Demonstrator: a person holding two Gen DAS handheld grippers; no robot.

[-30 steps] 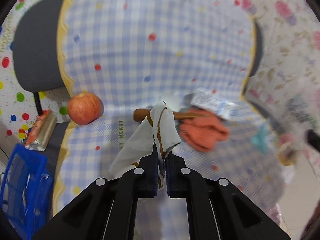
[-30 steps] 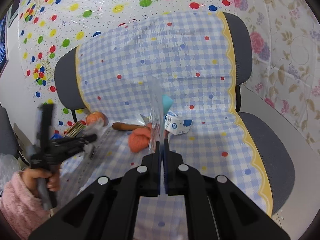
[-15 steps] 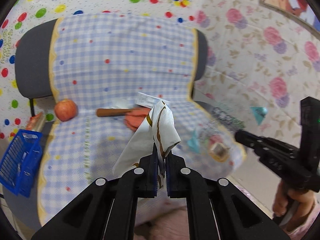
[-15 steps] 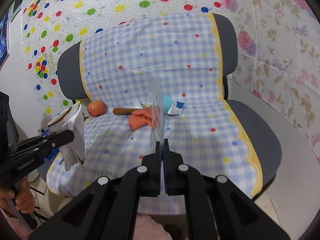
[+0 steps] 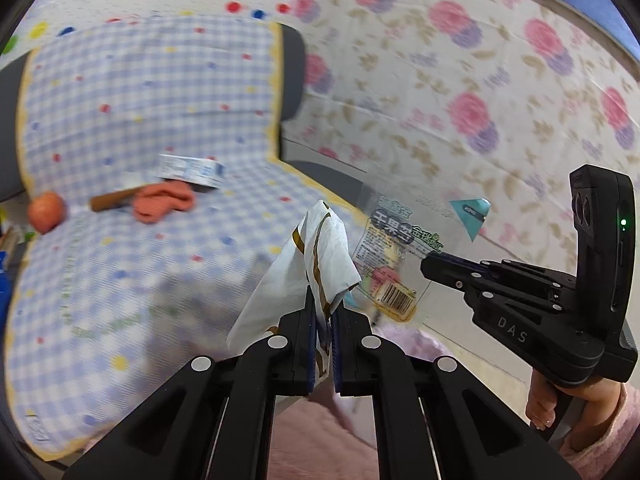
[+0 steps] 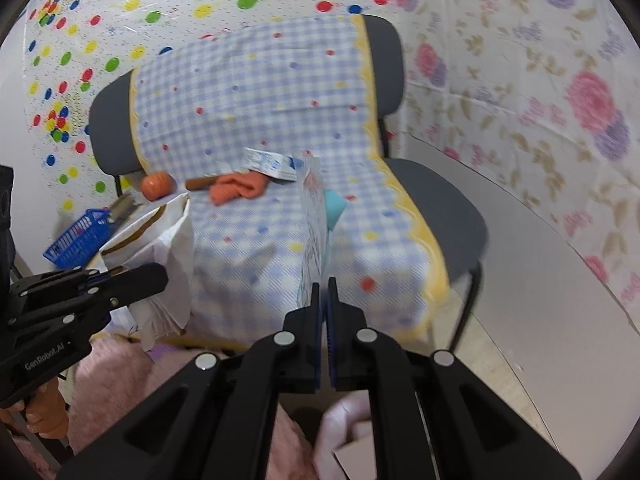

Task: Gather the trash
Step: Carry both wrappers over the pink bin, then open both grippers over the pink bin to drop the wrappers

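Note:
My left gripper [image 5: 323,304] is shut on a crumpled white paper wrapper with brown lines [image 5: 316,252], held up in front of the chair seat. The right wrist view shows the same wrapper [image 6: 164,252] at lower left. My right gripper [image 6: 324,284] is shut on a clear plastic snack bag [image 6: 314,216] seen edge-on. In the left wrist view that bag [image 5: 394,256] hangs flat from the right gripper [image 5: 430,258], with a label, a barcode and a teal corner. Both pieces hang off the seat's near edge.
On the blue checked chair cover [image 6: 256,104] lie an apple [image 6: 157,185], a brown stick [image 6: 200,183], an orange cloth [image 6: 238,188] and a small white carton [image 6: 272,162]. A blue basket [image 6: 78,236] sits left of the chair. Floral wall sheeting [image 6: 520,92] stands at right. Pink sleeves [image 6: 116,376] show below.
Both grippers have drawn back from the seat with their trash still clamped. The left view has swung right, bringing the right gripper and its clear bag into sight.

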